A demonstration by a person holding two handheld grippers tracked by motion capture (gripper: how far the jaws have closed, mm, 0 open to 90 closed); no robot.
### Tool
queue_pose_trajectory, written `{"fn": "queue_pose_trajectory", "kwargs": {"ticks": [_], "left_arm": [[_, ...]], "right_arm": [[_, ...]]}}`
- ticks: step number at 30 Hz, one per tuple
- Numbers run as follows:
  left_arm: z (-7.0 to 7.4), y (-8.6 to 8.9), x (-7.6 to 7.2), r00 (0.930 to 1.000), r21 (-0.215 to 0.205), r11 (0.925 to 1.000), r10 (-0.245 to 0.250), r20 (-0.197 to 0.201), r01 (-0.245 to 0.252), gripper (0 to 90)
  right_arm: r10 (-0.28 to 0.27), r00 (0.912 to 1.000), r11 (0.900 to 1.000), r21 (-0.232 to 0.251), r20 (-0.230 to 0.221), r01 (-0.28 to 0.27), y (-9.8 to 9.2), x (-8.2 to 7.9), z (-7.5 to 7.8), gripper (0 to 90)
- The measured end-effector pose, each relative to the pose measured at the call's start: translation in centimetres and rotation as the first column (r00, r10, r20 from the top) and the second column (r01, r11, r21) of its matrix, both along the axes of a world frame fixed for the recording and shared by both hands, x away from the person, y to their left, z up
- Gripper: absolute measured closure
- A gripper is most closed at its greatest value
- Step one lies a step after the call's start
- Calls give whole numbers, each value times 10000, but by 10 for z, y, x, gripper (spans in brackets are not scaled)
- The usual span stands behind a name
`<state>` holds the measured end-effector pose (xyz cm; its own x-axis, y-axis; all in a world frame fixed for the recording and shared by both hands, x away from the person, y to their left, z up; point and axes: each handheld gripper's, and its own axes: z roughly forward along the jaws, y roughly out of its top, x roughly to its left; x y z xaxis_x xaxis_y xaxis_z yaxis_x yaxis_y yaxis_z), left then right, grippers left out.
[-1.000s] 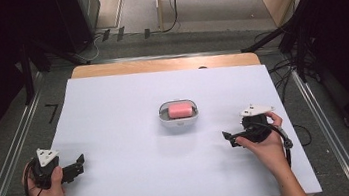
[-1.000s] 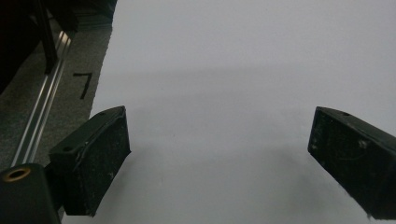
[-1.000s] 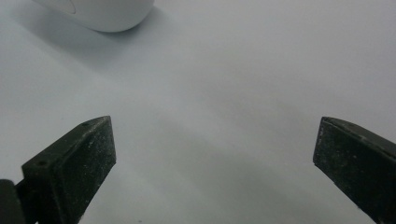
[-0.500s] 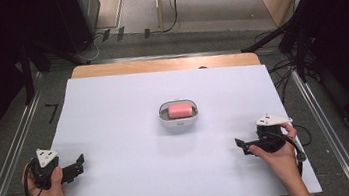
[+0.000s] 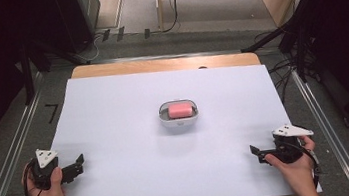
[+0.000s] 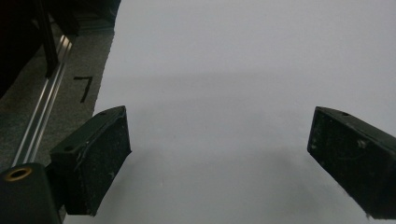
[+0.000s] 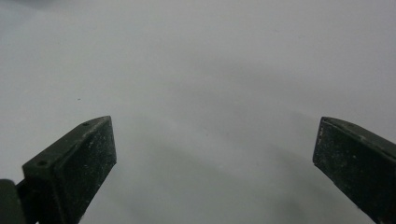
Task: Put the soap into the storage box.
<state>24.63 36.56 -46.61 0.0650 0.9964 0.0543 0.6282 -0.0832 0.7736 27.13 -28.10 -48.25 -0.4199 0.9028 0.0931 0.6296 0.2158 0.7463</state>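
Note:
A pink bar of soap (image 5: 180, 110) lies in a small white dish (image 5: 180, 121) at the middle of the white table sheet (image 5: 134, 158). My left gripper (image 5: 79, 165) rests near the front left corner, held in a hand, its jaws wide apart with only bare sheet between them (image 6: 219, 154). At the front right my right gripper (image 5: 255, 154) is also held low over the sheet, open and empty (image 7: 215, 158). Both grippers are far from the dish.
The wooden table edge (image 5: 163, 65) shows at the back. Metal rails (image 5: 9, 163) run along both sides of the table, with a black mark (image 6: 83, 88) on the grey floor at left. Cables (image 5: 284, 67) lie at the back right.
My right gripper has drawn back from near the dish toward the front right corner of the table. The left gripper has stayed in place.

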Motion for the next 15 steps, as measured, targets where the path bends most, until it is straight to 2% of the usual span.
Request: {"fn": "queue_pose_trajectory", "kwargs": {"ticks": [5,15], "left_arm": [[0,0,0,10000,6,10000,-21,-67,21,62],[0,1,0,10000,-43,10000,-15,-50,15,62]], "right_arm": [[-249,9996,9996,-154,116,251,-12,-11,0,0],[-973,9949,9952,117,271,970,-40,-30,-2,1]]}}
